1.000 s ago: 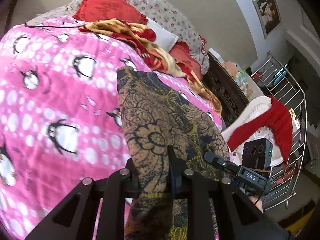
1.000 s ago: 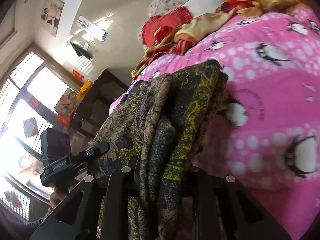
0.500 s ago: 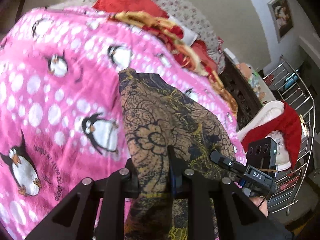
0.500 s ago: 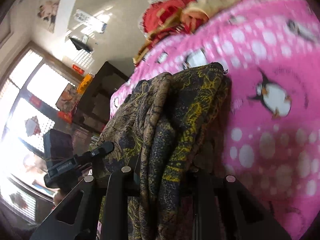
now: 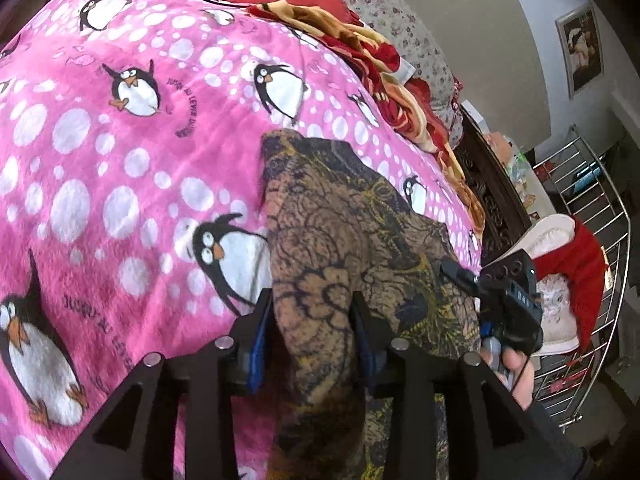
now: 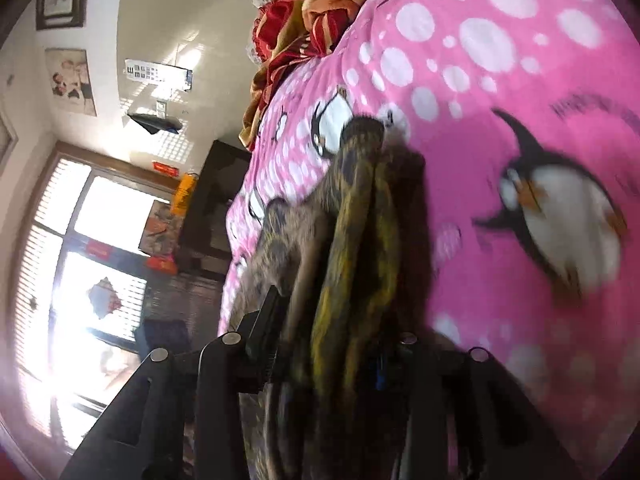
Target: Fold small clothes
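A brown, black and yellow patterned garment (image 5: 344, 232) hangs stretched between my two grippers above the pink penguin blanket (image 5: 120, 168). My left gripper (image 5: 312, 320) is shut on its near edge. The right gripper's body shows in the left wrist view (image 5: 508, 304), at the garment's right edge. In the right wrist view my right gripper (image 6: 332, 344) is shut on bunched folds of the garment (image 6: 352, 216), which drape over the blanket (image 6: 500, 80). That view is blurred by motion.
A red and yellow blanket (image 5: 380, 64) and floral pillows (image 5: 400, 20) lie at the head of the bed. A dark carved cabinet (image 5: 492, 196) and a metal rack (image 5: 592, 240) with red and white clothes stand right of the bed. A window (image 6: 88, 264) is left.
Both grippers have carried the garment forward and lower over the blanket. The right wrist view has swung and tilted, bringing the blanket closer. The left jaws stand a little wider around the cloth.
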Demonstrator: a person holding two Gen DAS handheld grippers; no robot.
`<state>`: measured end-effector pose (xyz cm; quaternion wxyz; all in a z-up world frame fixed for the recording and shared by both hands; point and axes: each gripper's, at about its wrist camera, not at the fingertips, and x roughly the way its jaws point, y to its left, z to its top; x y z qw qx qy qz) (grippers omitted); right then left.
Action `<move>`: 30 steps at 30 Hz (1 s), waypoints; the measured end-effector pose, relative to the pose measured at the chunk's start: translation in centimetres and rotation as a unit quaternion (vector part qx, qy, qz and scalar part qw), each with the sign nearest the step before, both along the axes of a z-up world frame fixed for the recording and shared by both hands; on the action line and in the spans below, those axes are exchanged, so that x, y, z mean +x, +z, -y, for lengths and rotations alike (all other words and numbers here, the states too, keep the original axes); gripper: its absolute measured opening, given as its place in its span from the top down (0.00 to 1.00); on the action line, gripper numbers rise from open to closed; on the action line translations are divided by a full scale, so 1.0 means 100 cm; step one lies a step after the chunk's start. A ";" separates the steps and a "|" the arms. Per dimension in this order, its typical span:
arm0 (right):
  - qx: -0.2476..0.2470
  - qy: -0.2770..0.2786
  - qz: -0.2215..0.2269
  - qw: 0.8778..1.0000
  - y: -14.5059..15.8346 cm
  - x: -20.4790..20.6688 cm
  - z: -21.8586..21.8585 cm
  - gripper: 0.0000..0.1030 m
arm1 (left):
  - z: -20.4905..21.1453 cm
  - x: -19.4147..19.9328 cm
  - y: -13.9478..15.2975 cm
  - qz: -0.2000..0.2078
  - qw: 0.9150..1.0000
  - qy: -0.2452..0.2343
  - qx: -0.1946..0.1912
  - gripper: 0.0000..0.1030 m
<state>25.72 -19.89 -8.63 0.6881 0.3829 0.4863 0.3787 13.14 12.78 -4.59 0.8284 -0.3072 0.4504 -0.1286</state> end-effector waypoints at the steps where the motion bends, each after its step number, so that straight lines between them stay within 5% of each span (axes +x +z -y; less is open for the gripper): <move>1: 0.007 -0.002 -0.002 1.000 0.000 0.006 0.001 0.65 | -0.001 0.004 0.000 0.000 1.000 0.002 0.000 0.62; 5: 0.016 -0.012 -0.004 1.000 0.004 0.025 0.004 0.64 | -0.004 0.032 0.002 -0.008 1.000 -0.002 -0.011 0.62; 10: 0.025 0.018 0.087 0.996 0.051 0.029 0.002 0.66 | -0.001 0.055 0.020 0.008 1.000 -0.018 0.001 0.62; 14: -0.027 0.029 0.114 0.993 0.069 0.028 -0.002 0.66 | -0.003 0.056 0.030 0.022 1.000 -0.009 0.012 0.61; 20: -0.106 -0.086 0.138 0.981 0.093 0.019 0.036 0.66 | -0.022 0.050 0.047 0.038 0.998 0.040 0.027 0.59; 25: -0.228 -0.153 0.172 0.946 0.126 -0.013 0.022 0.66 | 0.003 0.049 0.070 0.059 0.994 0.060 0.075 0.55; 30: -0.345 -0.183 0.179 0.903 0.122 -0.058 -0.063 0.72 | 0.044 0.049 0.074 0.077 0.980 0.116 0.139 0.49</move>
